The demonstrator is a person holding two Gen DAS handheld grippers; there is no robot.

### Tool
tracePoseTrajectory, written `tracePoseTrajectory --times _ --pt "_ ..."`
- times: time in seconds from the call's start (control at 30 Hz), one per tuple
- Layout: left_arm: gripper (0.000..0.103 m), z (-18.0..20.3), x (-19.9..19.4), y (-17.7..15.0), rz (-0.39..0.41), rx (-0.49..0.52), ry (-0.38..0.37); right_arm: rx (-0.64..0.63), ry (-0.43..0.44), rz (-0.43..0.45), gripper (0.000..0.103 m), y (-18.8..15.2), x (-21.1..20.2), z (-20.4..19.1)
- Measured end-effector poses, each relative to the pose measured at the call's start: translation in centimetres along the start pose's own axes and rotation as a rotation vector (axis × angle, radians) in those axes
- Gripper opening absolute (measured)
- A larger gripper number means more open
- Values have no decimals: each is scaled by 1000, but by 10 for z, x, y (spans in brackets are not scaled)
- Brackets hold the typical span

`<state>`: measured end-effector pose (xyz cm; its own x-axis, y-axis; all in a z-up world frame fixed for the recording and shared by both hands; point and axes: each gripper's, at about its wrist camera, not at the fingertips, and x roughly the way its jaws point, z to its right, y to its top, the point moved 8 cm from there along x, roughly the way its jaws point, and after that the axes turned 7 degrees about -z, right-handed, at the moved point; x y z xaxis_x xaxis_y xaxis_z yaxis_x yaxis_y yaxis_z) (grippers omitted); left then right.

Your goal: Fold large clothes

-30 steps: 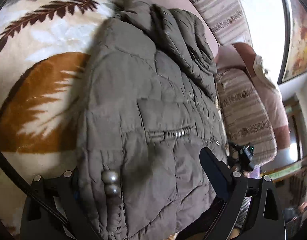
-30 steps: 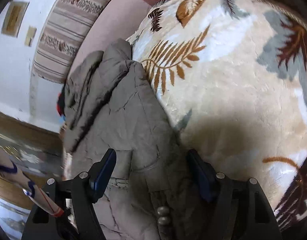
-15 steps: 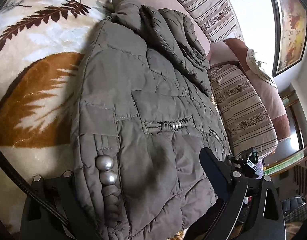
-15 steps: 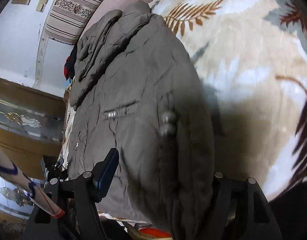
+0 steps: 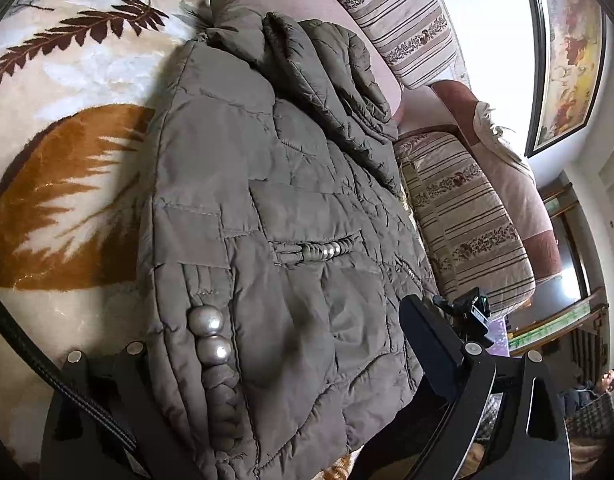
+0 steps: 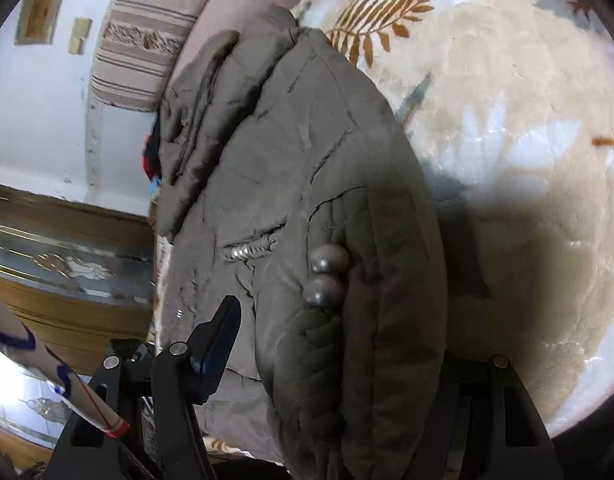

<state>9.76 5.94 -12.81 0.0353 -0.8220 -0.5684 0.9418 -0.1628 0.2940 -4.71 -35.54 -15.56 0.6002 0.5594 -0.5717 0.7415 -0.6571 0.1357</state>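
Right up close, the left gripper (image 5: 267, 384) straddles the near hem of the jacket (image 5: 275, 200). One finger (image 5: 431, 344) shows bare at four o'clock, the other is buried under the fabric at eight, so I cannot tell whether it is pinching. Over on the right gripper (image 6: 339, 344), the jaws have just been closing a little, with the thick folded edge bulging between them. The left finger (image 6: 219, 340) at seven o'clock stands clear of the cloth, so that one reads as released for now.

Progress, by my judgement: the sides look already brought in and the body lies as a narrow padded slab, so what is left is the fold of hem toward collar.

Moving outward, two silver buttons (image 5: 211, 336) sit on the near edge, a beaded pocket trim (image 5: 323, 250) mid-body, and the bunched hood (image 5: 307, 48) at twelve o'clock. It all lies on the leaf-patterned blanket (image 5: 67, 152), its far end by the striped sofa cushion (image 5: 403, 12).
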Motion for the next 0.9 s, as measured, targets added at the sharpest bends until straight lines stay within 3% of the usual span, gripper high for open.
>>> tracePoseTrajectory --times 0.13,0.37,0.5,0.67,0.9 --pt "95 -1 2 0 0 -3 23 42 24 17 64 0 -6 10" --pt "95 2 3 -1 -1 12 41 44 46 19 65 -1 -8 9" --pt "94 8 -1 -3 7 8 -11 -10 141 16 65 -4 -14 -14" --pt "94 13 -4 -10 11 -5 -42 -24 108 -19 65 -8 -4 -10" --pt "94 13 -13 -9 55 -51 -91 15 163 -21 62 -10 0 8"
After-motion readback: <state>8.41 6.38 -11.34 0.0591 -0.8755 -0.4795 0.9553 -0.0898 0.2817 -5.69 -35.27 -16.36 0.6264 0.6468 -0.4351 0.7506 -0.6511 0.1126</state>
